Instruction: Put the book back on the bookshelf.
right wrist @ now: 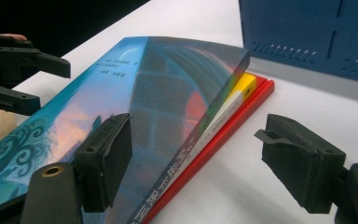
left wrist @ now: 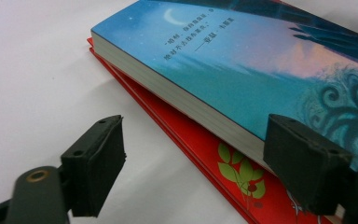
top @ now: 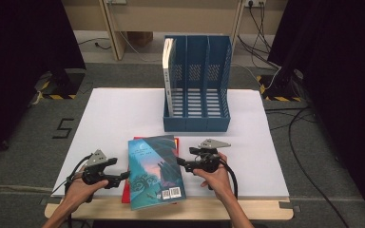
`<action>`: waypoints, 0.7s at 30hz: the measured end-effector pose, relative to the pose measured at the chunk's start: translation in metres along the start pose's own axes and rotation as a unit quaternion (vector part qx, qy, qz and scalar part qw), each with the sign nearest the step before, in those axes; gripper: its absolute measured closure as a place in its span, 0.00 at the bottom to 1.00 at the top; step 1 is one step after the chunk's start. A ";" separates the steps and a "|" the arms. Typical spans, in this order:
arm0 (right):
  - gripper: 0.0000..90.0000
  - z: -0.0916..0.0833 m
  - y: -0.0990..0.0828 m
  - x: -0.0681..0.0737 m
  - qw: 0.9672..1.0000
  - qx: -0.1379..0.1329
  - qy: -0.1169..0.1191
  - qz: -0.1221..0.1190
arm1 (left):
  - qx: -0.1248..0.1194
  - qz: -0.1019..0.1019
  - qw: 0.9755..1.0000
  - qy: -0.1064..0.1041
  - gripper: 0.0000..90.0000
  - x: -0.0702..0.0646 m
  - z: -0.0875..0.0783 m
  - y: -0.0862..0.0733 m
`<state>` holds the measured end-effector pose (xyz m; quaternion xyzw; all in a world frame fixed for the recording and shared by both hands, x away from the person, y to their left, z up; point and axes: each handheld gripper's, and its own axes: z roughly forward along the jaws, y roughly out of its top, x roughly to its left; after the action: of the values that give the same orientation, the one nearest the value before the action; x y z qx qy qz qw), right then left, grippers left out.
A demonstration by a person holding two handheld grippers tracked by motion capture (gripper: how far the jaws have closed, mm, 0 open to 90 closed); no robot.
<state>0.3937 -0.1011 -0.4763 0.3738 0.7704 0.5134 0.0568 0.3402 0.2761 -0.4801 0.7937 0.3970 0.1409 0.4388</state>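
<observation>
Books are lying stacked at the near edge of the white table [top: 109,114]: a blue book [top: 154,171] is resting on top of a red book [top: 126,192], and the blue one's long axis is running from the person's side toward the blue file rack [top: 197,85] standing farther back, well apart from the stack. The left gripper [top: 123,176] is sitting just beside the blue book's left long edge, and the right gripper [top: 183,164] is sitting just beside its right long edge, so the book is lying between the two, about equally near to each. In the left gripper view the jaws are standing partly apart and pressing on nothing; one is hanging over the bare table and the other is overlapping the page edge of the blue book [left wrist: 242,70], above the red book [left wrist: 223,163]. In the right gripper view the jaws are standing wide, gripping nothing; one is hanging over the cover of the blue book [right wrist: 158,98], the other over the bare table beside the red book [right wrist: 242,109]. Judging from this, either gripper would need to move only sideways to take the book by its long edge.
</observation>
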 end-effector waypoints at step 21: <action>0.26 0.017 -0.004 -0.006 0.999 0.026 0.032 0.027 | -0.005 -0.001 1.000 0.004 0.16 -0.009 0.010 0.004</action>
<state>0.4044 -0.0925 -0.4893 0.3789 0.7745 0.5065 0.0087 0.3424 0.2627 -0.4811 0.7904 0.3988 0.1457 0.4415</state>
